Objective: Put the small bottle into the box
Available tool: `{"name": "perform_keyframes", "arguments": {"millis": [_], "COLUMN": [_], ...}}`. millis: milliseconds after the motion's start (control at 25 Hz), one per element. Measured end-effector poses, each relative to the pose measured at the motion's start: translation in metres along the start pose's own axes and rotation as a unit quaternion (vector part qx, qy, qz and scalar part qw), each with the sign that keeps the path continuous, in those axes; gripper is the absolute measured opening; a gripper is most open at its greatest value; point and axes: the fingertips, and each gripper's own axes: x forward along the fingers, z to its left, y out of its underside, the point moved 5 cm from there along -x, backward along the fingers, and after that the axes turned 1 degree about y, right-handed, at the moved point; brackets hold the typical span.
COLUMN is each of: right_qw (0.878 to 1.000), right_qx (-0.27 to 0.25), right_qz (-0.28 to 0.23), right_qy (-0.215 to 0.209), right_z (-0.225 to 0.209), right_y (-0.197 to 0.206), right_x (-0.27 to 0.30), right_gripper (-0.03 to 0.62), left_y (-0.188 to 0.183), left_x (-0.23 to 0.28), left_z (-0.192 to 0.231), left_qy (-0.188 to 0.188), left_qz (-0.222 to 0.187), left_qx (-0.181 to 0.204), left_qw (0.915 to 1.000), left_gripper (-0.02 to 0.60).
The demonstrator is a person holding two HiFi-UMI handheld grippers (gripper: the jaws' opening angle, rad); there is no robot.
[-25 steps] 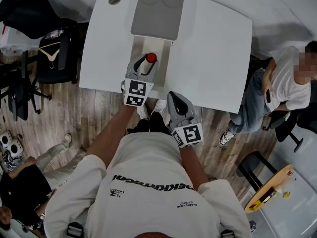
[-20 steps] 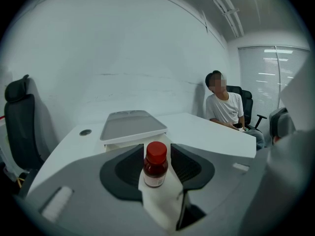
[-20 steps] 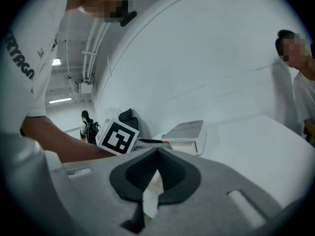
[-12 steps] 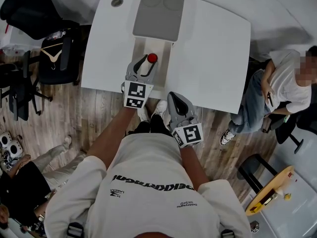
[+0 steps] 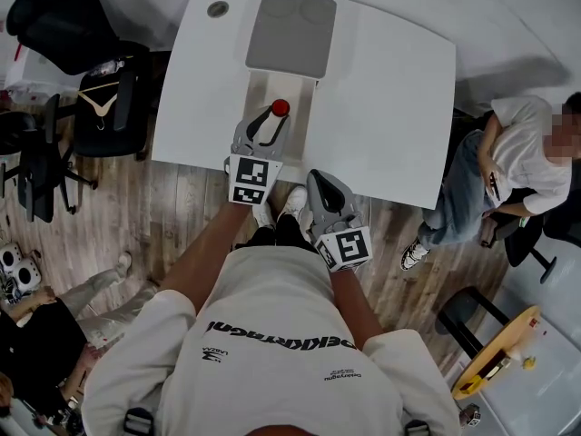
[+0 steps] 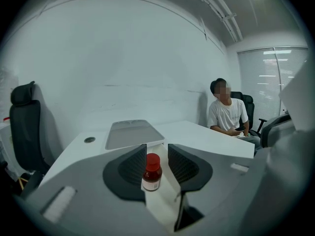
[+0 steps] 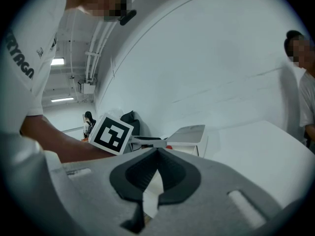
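Just before the box (image 5: 290,33), the small bottle (image 6: 152,173) is seen upright between the jaws of the left hand-held gripper (image 6: 157,151), which have just been closing but are not pressed on it; farther from the box, the right hand-held gripper (image 7: 157,154) is held with jaws together, empty.

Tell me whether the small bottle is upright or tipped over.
Upright. The small bottle stands with its red cap straight above the label, and its sides look vertical in the left gripper view.

A white table (image 5: 399,89) fills twelve o'clock, with a grommet (image 5: 218,9) near its far left corner. A person (image 5: 522,157) sits at three o'clock (white shirt, jeans). Black chairs (image 5: 59,21) and a hanger (image 5: 98,101) stand at ten.
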Motion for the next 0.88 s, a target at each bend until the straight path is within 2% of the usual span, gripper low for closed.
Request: {"name": "perform_keyframes", "arguments": {"millis": [440,880], "right_qw": [1.000,0.999], "right_qx": [-0.015,-0.023], "right_qz": [-0.011,-0.023], "right_qy": [-0.006,-0.010], "right_z": [0.009,0.021], "right_y": [-0.008,-0.013], "right_x": [-0.007,-0.020], "right_gripper": [-0.003,-0.003], "left_y": [-0.008,-0.019], "left_x": [-0.025,-0.050], "left_z": [-0.006,-0.019], "left_qy": [-0.016,-0.017], "left_qz": [-0.019,-0.040], "left_qx": [-0.003,-0.004], "left_qw": [0.9997,0.9991], "left_gripper": [0.091,0.069]}}
